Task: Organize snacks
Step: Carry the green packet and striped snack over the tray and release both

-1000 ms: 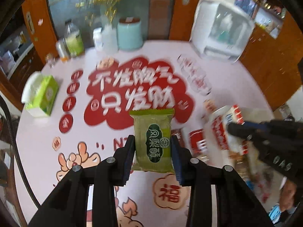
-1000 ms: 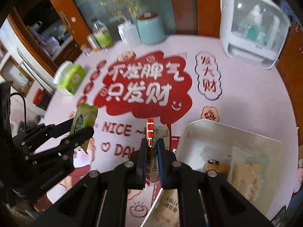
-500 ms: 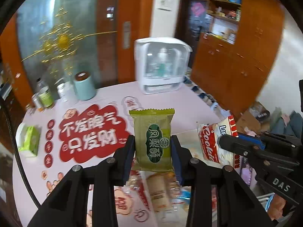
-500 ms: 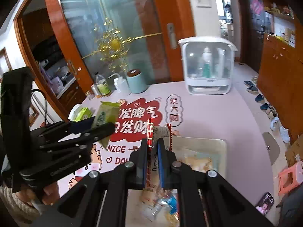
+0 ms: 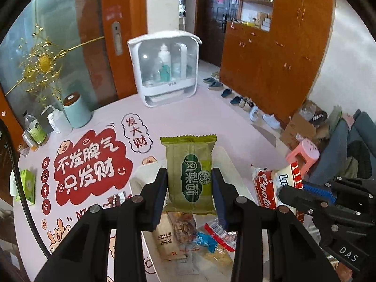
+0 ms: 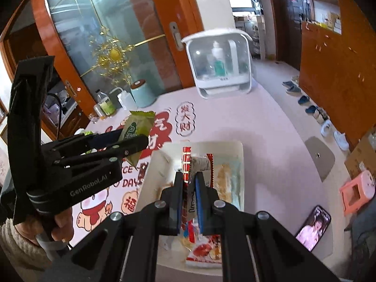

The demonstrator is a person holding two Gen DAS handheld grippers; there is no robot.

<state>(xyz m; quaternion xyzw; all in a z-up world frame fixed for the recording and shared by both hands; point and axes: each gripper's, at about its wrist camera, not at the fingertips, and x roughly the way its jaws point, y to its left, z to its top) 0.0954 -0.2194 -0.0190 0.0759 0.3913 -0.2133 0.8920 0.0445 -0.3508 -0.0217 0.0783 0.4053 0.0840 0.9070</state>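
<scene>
My left gripper [image 5: 189, 178] is shut on a green snack packet [image 5: 189, 169] and holds it upright above the near end of a white tray [image 5: 232, 162]. My right gripper [image 6: 189, 176] is shut on a red-and-white snack pack [image 6: 188, 162], held edge-on above the same tray [image 6: 237, 145]. Several snack packets [image 5: 185, 232] lie in the tray. In the right wrist view the left gripper [image 6: 138, 141] with the green packet [image 6: 137, 128] is at the left, over the table beside the tray. In the left wrist view the right gripper [image 5: 282, 191] holds its pack [image 5: 265, 188] at the right.
The pink tablecloth [image 5: 183, 122] bears red lettering. A white cabinet box [image 5: 164, 68], a teal canister [image 5: 75, 110] and bottles [image 5: 35, 129] stand at the back. A green tissue box [image 5: 27, 185] sits at the left edge. A small dark snack packet [image 6: 142, 169] lies left of the tray.
Both grippers rose and tilted up, still holding their packets. They have come over the tray, so the room behind shows more and the tray's contents sit below the fingers.
</scene>
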